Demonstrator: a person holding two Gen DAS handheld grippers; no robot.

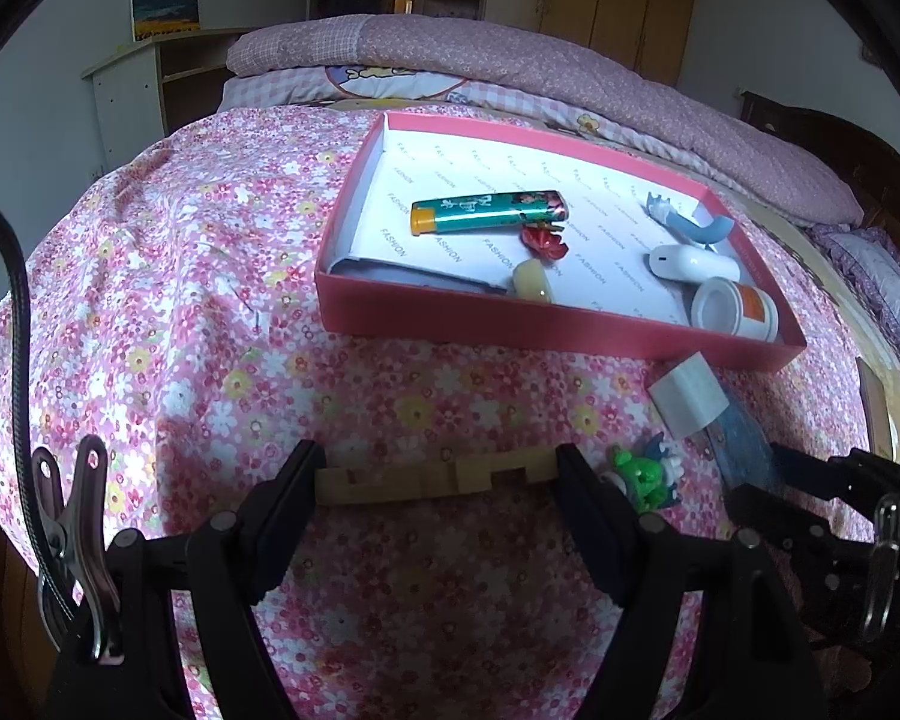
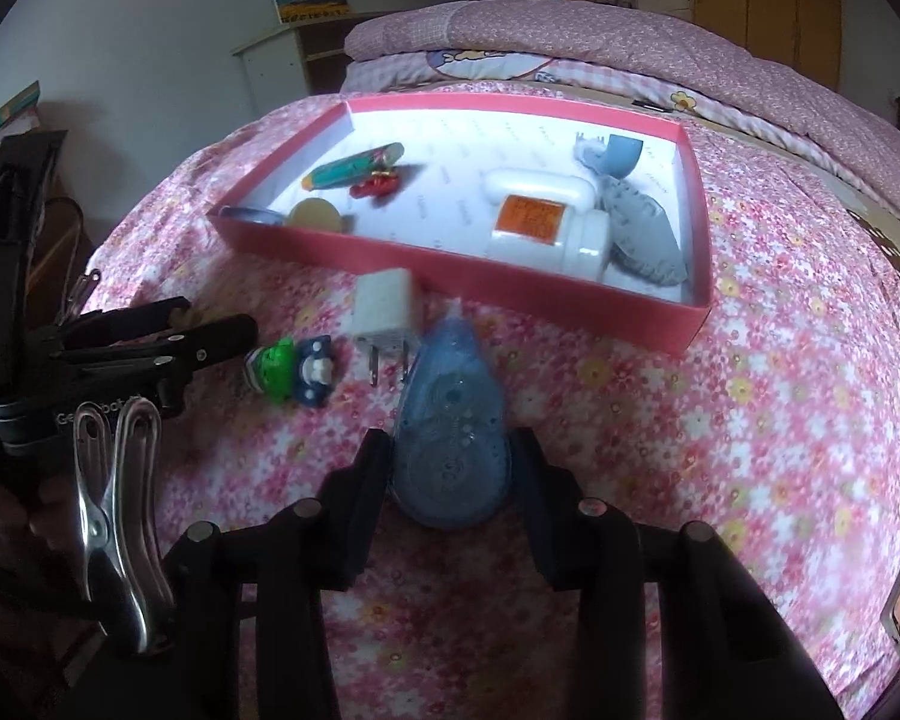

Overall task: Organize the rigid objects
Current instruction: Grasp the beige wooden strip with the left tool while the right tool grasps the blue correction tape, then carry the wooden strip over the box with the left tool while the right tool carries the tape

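Gripping both loose items for the pink box [image 2: 450,276]: left gripper [image 1: 438,474] wide, clamping wooden block [image 1: 438,477]; right gripper [image 2: 450,450] narrowed against blue tape dispenser [image 2: 450,414], lower centre.

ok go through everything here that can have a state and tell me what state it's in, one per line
Left gripper: shut on the wooden block, end to end.
Right gripper: shut on the blue tape dispenser.
Red box: open, no lid on it.
White bottle: lying on its side in the box.
Lighter: lying flat in the box.
Plug: loose on the bedspread, unplugged.
Green toy: tipped over on the bedspread.
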